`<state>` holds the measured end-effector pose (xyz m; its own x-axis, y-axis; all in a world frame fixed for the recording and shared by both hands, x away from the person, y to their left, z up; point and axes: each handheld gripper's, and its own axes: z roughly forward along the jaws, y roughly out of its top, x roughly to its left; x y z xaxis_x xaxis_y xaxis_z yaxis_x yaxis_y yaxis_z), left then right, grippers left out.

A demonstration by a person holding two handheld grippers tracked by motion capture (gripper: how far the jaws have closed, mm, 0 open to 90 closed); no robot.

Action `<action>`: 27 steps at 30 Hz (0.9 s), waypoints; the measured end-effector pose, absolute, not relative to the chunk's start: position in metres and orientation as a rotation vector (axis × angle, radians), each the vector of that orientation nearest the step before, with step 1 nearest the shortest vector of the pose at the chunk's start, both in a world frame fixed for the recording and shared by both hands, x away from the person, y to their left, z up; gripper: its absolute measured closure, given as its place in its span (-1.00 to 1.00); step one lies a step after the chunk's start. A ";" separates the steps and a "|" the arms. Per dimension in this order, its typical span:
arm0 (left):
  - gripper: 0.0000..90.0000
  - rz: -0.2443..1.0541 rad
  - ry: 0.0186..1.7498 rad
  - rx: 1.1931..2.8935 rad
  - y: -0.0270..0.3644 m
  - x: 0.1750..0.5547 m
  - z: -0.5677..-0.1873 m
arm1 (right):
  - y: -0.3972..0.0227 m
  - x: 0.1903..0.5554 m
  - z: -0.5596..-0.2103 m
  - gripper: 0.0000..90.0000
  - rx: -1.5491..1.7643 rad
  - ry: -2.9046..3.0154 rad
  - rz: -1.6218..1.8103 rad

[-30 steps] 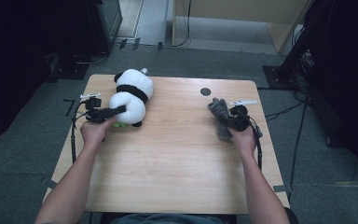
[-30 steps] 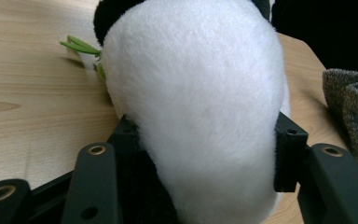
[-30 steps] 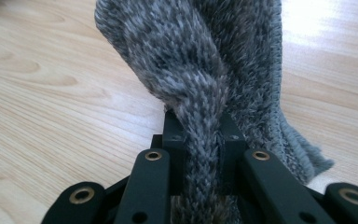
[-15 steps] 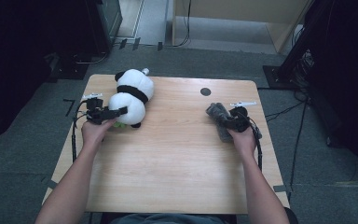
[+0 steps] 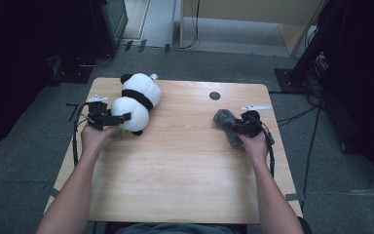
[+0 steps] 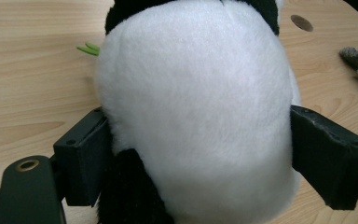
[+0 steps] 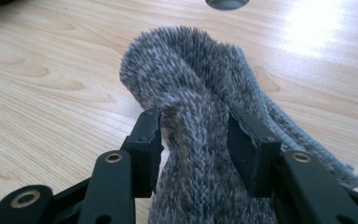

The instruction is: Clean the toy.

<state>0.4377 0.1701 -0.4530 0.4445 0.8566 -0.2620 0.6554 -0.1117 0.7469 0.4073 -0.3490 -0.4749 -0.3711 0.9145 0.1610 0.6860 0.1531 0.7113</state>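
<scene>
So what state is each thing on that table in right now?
Panda plush: lying on the table, between the left claw's jaws, which have just been opening.
Grey fuzzy cloth: crumpled on the table, between the right claw's just-opening jaws.
Table: bare wood elsewhere.

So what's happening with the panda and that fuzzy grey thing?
A person works two grippers at a wooden table. The left gripper has the black-and-white plush panda between its jaws, which have just been opening. The right gripper has the fuzzy grey knitted cloth between its jaws, also just been opening. Both things lie on the table.
</scene>
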 end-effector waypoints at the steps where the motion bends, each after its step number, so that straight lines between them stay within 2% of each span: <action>1: -0.68 0.300 1.279 1.846 0.171 0.437 -0.451 | -0.349 0.407 -0.474 0.23 1.535 2.124 1.050; 3: -0.68 0.258 1.282 1.847 0.171 0.438 -0.452 | -0.348 0.406 -0.472 0.22 1.534 2.124 1.058; 7: -0.71 0.272 1.276 1.834 0.171 0.437 -0.449 | -0.345 0.407 -0.473 0.22 1.522 2.147 1.047; 11: -0.74 0.220 1.255 1.813 0.172 0.438 -0.447 | -0.342 0.406 -0.473 0.20 1.510 2.161 1.037; 20: -0.78 0.325 1.235 1.810 0.167 0.431 -0.434 | -0.343 0.405 -0.469 0.16 1.509 2.153 1.046; 27: -0.76 0.369 1.129 1.828 0.152 0.420 -0.416 | -0.344 0.398 -0.455 0.10 1.493 2.137 1.082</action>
<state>0.4202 0.1524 -0.4157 0.5329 0.8218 -0.2015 0.5441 -0.1504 0.8255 0.3979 -0.3444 -0.4554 -0.4038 0.9011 0.1580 0.6606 0.1677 0.7318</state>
